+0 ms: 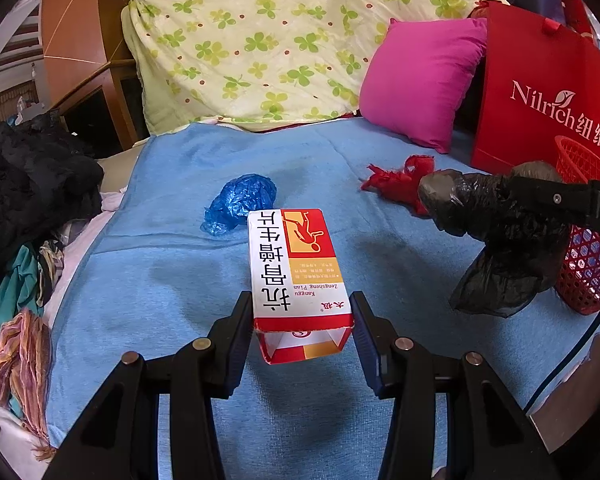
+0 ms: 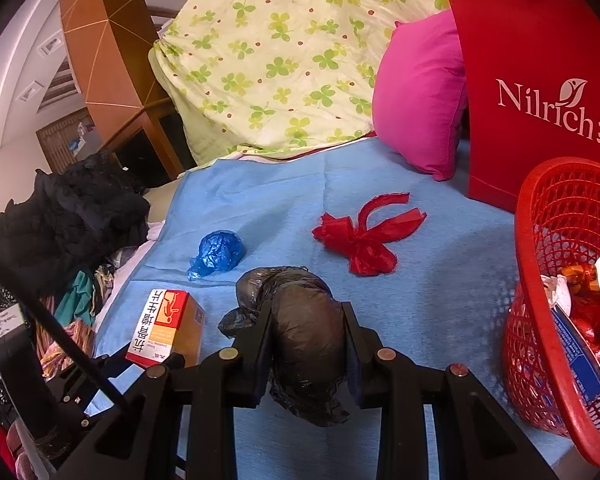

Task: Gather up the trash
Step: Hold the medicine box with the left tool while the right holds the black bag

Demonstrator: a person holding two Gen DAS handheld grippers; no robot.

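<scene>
My left gripper (image 1: 302, 314) is shut on a red-and-white medicine box (image 1: 296, 264), held above the blue blanket (image 1: 160, 280); the box also shows in the right wrist view (image 2: 166, 326). My right gripper (image 2: 306, 320) is shut on a crumpled black plastic bag (image 2: 304, 332), which shows at the right in the left wrist view (image 1: 500, 224). A crumpled blue plastic bag (image 1: 240, 200) (image 2: 218, 252) and a red ribbon scrap (image 2: 364, 236) (image 1: 396, 182) lie on the blanket. A red mesh basket (image 2: 540, 280) (image 1: 588, 264) at the right holds several pieces of trash.
A red paper gift bag (image 2: 532, 80) and a pink pillow (image 2: 420, 96) stand behind the basket. A clover-print quilt (image 2: 292, 48) is piled at the back. Dark clothes (image 2: 68, 216) lie heaped at the left edge of the bed.
</scene>
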